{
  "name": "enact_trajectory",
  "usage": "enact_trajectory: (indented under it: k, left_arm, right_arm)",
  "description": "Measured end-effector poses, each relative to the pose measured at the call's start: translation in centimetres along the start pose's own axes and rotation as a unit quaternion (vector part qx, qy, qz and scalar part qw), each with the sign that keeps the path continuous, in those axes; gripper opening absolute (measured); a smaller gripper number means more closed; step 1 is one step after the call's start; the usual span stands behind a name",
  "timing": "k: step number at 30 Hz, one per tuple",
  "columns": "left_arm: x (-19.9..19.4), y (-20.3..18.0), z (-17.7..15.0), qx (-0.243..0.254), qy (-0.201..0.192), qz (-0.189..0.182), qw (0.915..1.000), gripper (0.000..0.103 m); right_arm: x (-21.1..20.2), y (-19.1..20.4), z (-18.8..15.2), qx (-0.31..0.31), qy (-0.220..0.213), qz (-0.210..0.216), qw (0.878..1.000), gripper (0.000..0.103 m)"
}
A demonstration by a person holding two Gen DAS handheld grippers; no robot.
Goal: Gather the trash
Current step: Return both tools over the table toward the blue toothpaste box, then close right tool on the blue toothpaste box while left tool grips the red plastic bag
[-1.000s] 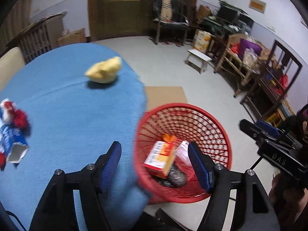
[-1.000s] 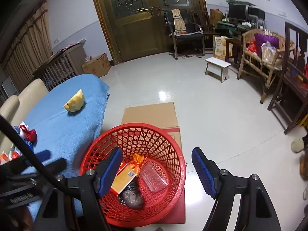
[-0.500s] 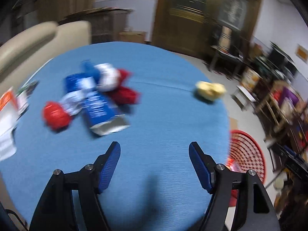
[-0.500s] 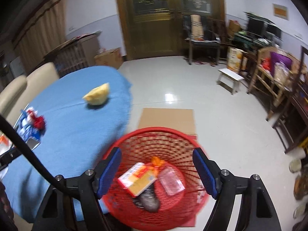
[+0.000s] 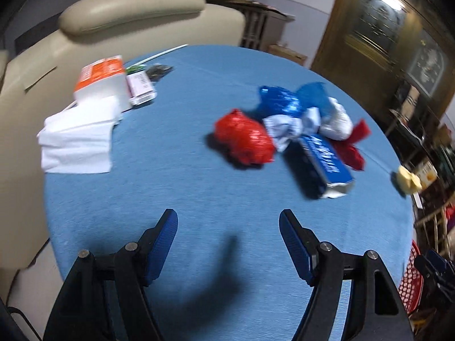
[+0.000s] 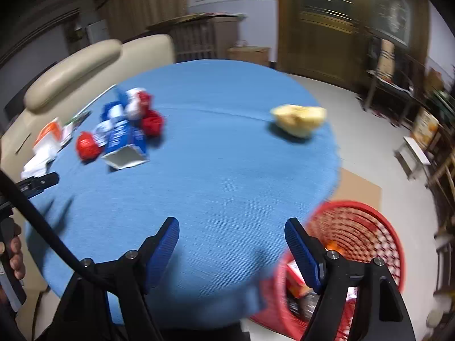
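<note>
Blue cloth covers the round table, which stands before a cream sofa in a room with a dark wooden door.

1. Left gripper: fingers spread wide apart, holding nothing, positioned above bare cloth at the near side of the table.
2. Ahead of it, slightly to the right, lies a cluster of trash: a crumpled red bag, a blue carton with an open white end, crumpled blue and white wrappers and a red wrapper. The pieces touch or overlap one another.
3. Far left: a stack of white tissues beside an orange-and-white pack.
4. Right gripper: fingers likewise wide apart and empty, above the table's near edge.
5. A yellow peel lies alone near the table's far right edge, well apart from the cluster.
6. A red mesh basket stands on the floor just beside the table, on flattened cardboard. Items lie inside it; motion blur prevents identifying them.
</note>
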State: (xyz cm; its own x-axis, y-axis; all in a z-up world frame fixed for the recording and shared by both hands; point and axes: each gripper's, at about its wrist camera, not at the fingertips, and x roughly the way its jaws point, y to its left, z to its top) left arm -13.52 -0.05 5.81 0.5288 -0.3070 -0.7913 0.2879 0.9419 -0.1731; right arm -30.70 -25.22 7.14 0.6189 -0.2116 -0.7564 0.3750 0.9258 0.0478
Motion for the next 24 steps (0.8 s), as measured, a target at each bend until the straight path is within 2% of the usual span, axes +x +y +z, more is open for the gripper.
enact_trajectory:
  k: [8, 18, 24]
  left_arm:
    - [0.8, 1.2, 0.0, -0.008, 0.006, 0.011, 0.9999, 0.075]
    - [0.3, 2.8, 0.9, -0.03, 0.001, 0.027, 0.9992, 0.075]
    - [0.4, 3.5, 1.2, -0.037, 0.002, 0.032, 0.9988, 0.075]
  right_arm:
    - [2.2, 7.1, 1.8, -0.07, -0.001, 0.044, 0.997, 0.08]
    - [7.5, 13.3, 7.2, -0.115, 0.002, 0.081, 0.99, 0.08]
    - [10.9, 16.1, 8.7, -0.137, 0.012, 0.074, 0.988, 0.08]
